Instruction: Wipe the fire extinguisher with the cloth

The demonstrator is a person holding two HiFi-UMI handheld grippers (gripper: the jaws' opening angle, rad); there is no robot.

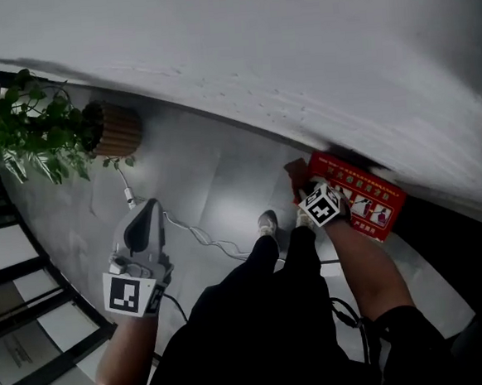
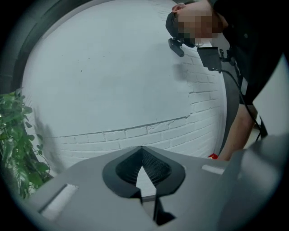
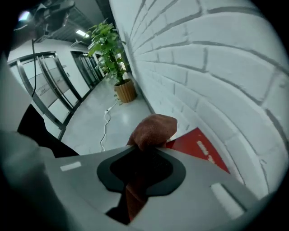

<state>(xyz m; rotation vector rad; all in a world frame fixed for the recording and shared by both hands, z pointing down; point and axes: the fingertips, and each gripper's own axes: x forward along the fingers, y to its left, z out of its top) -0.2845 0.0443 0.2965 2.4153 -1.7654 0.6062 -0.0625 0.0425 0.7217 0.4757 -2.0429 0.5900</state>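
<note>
Right gripper (image 3: 143,151) pinches the brown cloth (image 3: 153,128), with the red extinguisher box (image 3: 198,146) just beyond its tips. Wiping looks barely begun. Left gripper (image 2: 142,151) is pressed together and empty.

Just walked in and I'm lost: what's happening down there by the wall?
A person holds a tool in each hand. The right tool is shut on a brown cloth, held beside a red box on the floor against the white brick wall. Whether the cloth touches the box is unclear. The left tool is off to the side, shut and empty.
</note>
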